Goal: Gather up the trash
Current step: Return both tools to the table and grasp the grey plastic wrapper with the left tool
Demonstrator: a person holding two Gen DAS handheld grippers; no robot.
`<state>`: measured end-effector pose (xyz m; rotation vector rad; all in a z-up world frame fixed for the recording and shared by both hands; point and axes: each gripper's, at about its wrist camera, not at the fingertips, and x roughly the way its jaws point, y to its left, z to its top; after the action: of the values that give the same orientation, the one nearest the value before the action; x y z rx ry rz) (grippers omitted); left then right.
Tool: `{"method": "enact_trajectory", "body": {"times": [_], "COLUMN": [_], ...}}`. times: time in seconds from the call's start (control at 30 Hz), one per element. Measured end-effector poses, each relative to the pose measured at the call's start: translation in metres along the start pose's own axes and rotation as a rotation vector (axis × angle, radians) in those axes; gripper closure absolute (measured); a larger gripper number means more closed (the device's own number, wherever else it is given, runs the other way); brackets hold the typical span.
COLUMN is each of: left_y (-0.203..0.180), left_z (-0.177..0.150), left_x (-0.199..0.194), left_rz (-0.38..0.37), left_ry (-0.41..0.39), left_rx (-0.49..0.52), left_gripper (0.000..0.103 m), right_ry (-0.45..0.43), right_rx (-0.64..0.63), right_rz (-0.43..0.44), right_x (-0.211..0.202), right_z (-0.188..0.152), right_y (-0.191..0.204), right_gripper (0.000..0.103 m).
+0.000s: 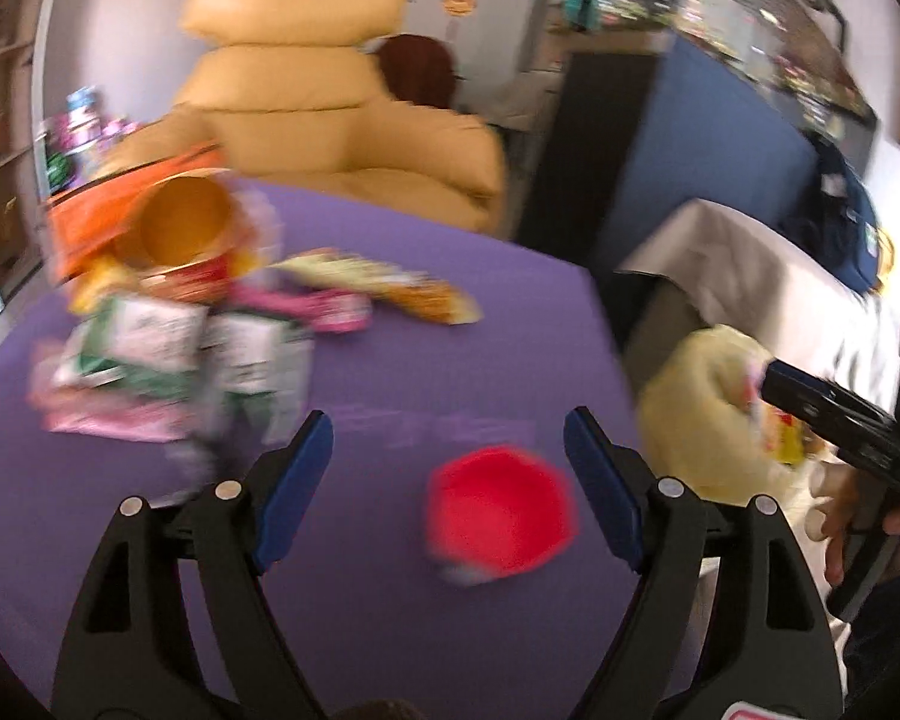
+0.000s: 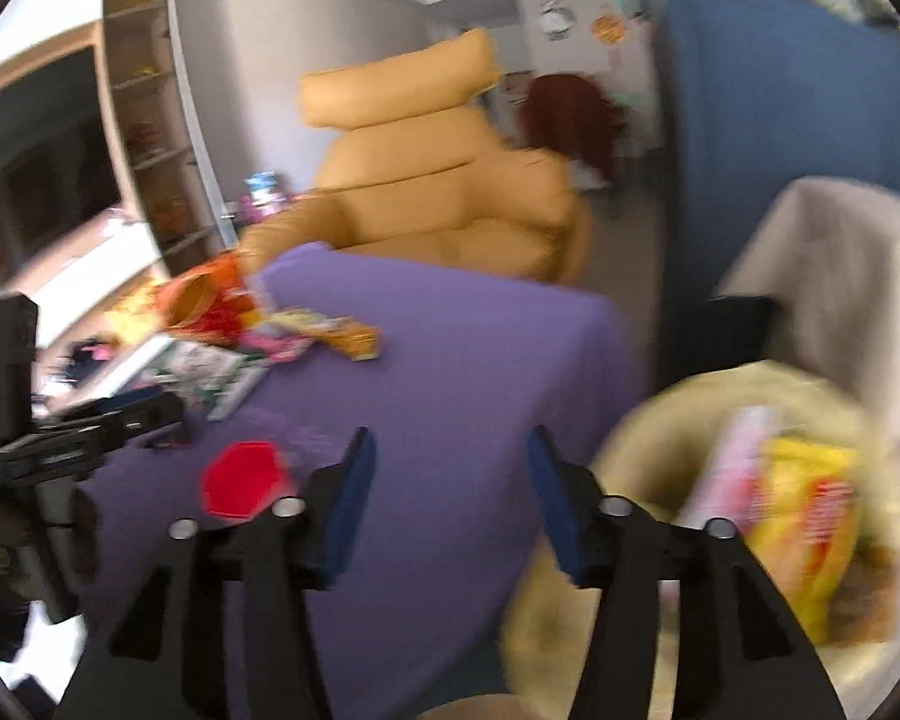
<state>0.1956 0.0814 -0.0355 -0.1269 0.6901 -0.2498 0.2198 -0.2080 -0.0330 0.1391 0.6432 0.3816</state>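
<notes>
Just ahead, the red plastic cup [image 1: 499,509] lies on the purple counter [image 1: 390,360] between the left gripper's [image 1: 448,489] wide-open, empty jaws, nearer the right one. Likewise, the right gripper [image 2: 450,495] gapes empty beside the pale yellow trash bag [image 2: 648,438].

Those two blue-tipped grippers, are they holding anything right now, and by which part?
Nothing. The left gripper is open above the red cup; the right gripper is open and empty too.

Wrappers [image 1: 168,354] on table [image 1: 390,630]; bag [image 2: 660,420] right.

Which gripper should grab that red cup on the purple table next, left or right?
Left, probably. The left gripper is open, with the red cup lying just ahead between its fingers. The right gripper, also open, sits by the yellow bag, with the cup off to its side.
</notes>
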Motion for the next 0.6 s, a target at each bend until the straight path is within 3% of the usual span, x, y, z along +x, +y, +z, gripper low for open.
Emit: {"method": "enact_trajectory", "body": {"times": [0.13,0.27,0.4,0.6], "left_y": [0.054,0.093,0.099,0.09], "left_z": [-0.005,-0.011,-0.012,-0.006], "left_x": [0.0,0.009,0.026,0.04], "left_rz": [0.061,0.093,0.106,0.112], "left_ry": [0.042,0.096,0.141,0.185], "left_rx": [-0.076,-0.136,-0.135,-0.115], "left_gripper": [0.027,0.027,0.028,0.05], "right_ry": [0.1,0.165,0.183,0.241], "right_rx": [0.045,-0.071,-0.12,-0.191], "right_rz": [0.121,0.072,0.063,0.04], "right_x": [0.032,0.057,0.071,0.09], "right_z": [-0.005,-0.01,-0.007,0.006], "right_y": [0.025,0.059,0.077,0.092], "right_gripper": [0.051,0.051,0.051,0.051]}}
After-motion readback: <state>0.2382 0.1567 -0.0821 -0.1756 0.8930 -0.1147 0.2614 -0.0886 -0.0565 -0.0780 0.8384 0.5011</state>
